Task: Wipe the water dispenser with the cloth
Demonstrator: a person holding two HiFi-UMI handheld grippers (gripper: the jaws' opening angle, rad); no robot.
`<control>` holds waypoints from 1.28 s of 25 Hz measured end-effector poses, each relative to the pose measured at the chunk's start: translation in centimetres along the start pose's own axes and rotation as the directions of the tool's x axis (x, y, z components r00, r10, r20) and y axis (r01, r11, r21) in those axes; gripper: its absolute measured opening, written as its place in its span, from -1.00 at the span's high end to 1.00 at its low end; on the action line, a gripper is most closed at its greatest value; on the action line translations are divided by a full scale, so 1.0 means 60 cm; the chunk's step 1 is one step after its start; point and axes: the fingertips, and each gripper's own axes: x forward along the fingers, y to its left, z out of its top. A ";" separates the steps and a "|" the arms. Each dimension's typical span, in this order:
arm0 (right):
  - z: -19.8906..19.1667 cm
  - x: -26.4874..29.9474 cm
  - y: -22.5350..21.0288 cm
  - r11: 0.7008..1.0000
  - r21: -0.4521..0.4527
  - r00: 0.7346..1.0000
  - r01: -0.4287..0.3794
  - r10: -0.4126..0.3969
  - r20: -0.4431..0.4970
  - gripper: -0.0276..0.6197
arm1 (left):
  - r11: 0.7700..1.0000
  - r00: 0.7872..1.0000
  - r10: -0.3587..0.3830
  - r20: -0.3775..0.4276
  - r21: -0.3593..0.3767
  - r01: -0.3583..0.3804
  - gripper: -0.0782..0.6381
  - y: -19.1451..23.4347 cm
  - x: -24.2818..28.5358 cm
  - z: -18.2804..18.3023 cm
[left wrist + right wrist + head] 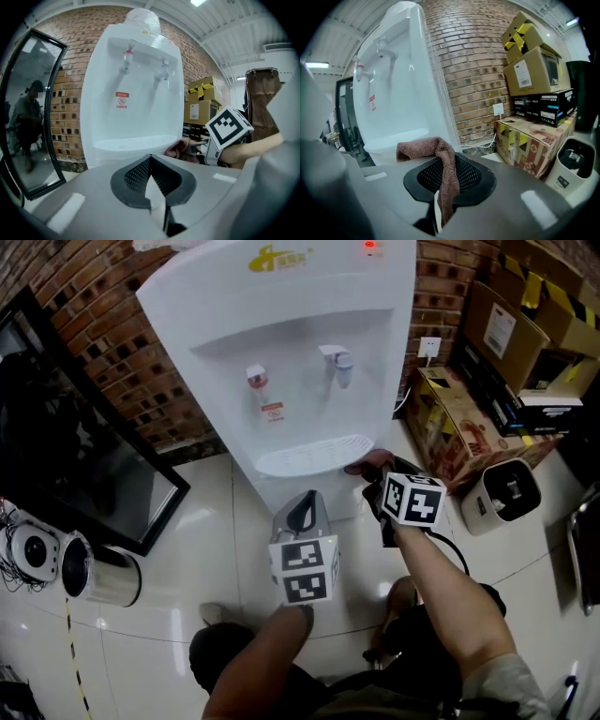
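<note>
Right gripper (445, 158) first: its jaws are clamped on a brown terry cloth (420, 147), a fold of it pinched between the black mesh pads, the loose end flopping forward over the tips toward the white plastic water dispenser (281, 329). From the head view that cloth sits right at the right-hand end of the dispenser's curved slotted drip tray (309, 456), low on the front face; whether it actually presses on the plastic I can't tell. Over to the left gripper (150, 158): jaws pressed together at the tips, nothing between them, held off in front of the dispenser and below the tray, pointing at the dispenser's front. Up in the dispenser's recess, a red-tagged tap (256, 379) on the left and a grey-blue tap (336, 358) on the right, with a red warning sticker (272, 412) under the red one. Behind the dispenser runs a red brick wall (103, 324). Right of the dispenser, a white wall socket (429, 346) and stacked cardboard boxes with yellow-and-black tape (459, 427). Left of it, a black-framed glass panel (66, 446) leans against the bricks. Everything stands on a glossy white tiled floor (202, 521).
</note>
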 end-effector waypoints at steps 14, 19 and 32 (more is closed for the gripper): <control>-0.007 0.003 -0.036 0.998 0.058 1.000 0.024 -0.024 -0.010 0.73 | 0.998 0.998 -0.065 0.008 0.016 0.065 0.78 -0.052 0.034 0.012; -0.040 0.001 -0.008 0.999 0.043 0.997 -0.006 0.010 -0.077 0.72 | 0.998 1.000 -0.027 0.008 0.054 0.027 0.78 -0.016 0.021 0.009; -0.123 -0.005 0.261 0.955 -0.036 0.948 -0.295 0.288 -0.133 0.72 | 0.985 0.986 0.165 -0.015 0.053 -0.164 0.78 0.163 -0.094 -0.028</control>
